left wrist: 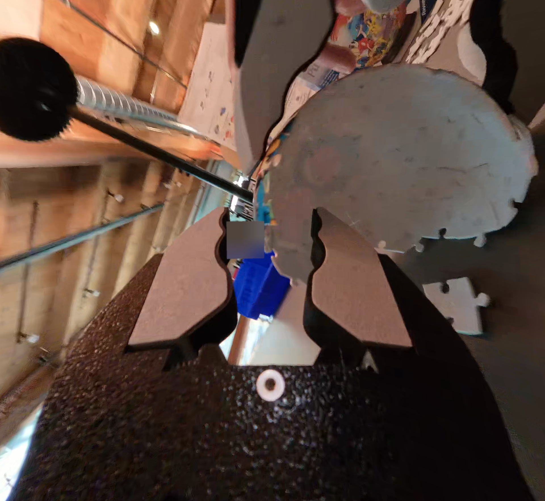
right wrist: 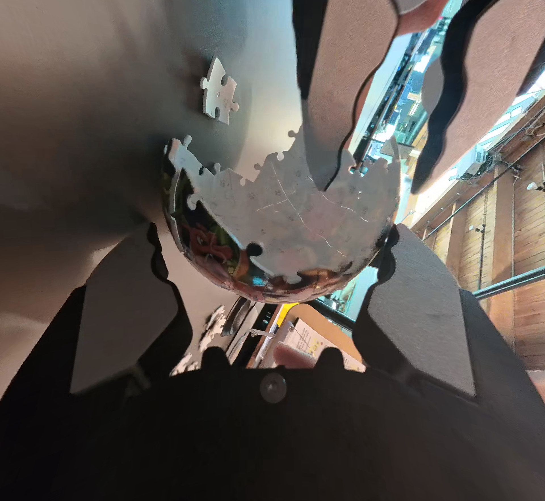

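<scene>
Puzzle shell (right wrist: 283, 215), a half ball of joined pieces with a grey inside and a coloured outside, sits between the fingers of the right gripper (right wrist: 274, 230); both tips seem to touch its sides, so I judge that this gripper clamps it; one edge of the shell is against the grey table (right wrist: 88, 74). I think a light and even squeeze is best, because the wall is thin and the seams would probably pop under hard pressure; the toothed rim should stay free. Left gripper (left wrist: 269, 215) comes from the opposite side and stands astride the rim; in the right wrist view one finger reaches inside the bowl and the other stays outside, well apart, so its jaws are wide and hold nothing. Both tools are rolled to the side, so the table looks upright. One loose piece (right wrist: 219, 92) lies on the table near the shell; a blue bin (left wrist: 256, 289) stands farther behind.
</scene>
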### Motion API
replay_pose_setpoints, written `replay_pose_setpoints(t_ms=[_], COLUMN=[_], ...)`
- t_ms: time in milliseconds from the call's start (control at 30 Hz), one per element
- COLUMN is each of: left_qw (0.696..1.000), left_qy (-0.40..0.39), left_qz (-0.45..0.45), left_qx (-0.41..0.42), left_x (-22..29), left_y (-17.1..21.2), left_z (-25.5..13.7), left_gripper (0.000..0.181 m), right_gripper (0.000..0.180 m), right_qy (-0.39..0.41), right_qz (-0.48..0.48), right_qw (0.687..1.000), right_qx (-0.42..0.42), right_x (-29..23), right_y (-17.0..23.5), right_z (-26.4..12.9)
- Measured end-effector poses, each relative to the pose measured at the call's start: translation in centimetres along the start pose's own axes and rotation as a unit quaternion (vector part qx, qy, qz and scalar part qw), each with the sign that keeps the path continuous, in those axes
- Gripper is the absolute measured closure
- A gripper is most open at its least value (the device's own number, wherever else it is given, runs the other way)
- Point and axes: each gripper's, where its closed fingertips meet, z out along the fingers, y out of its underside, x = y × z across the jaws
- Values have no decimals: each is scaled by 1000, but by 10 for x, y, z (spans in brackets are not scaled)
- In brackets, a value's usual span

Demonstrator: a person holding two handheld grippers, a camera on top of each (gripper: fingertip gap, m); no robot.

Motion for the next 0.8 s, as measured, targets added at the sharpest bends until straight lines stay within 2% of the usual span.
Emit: replay_pose_setpoints(t_ms=[167, 300, 467, 600, 700, 800], left_qw=[997, 994, 988, 983, 977, 969], left_qy=[-36, -42, -48, -42, -37, -28], left_qz=[57, 91, 125, 145, 169, 192], left_qx=[29, 46, 75, 101, 127, 155], left_x=[-6, -6, -7, -8, -7, -4], left_y=[-7, -7, -13, -13, -15, -21], left_z=[16, 20, 19, 19, 21, 28], left_gripper=[147, 169, 172, 172, 171, 169], right_gripper=[39, 39, 39, 55, 56, 57], right_qy=[-14, -22, -52, -125, -112, -115], right_qz=[16, 26, 55, 161, 222, 259], right_qw=[1000, 999, 996, 976, 959, 942], right_qx=[9, 11, 42, 81, 135, 179], right_x=[-2, -5, -10, -10, 8, 15], right_y=[0, 4, 3, 18, 30, 33], right_z=[-3, -6, -15, -37, -45, -36])
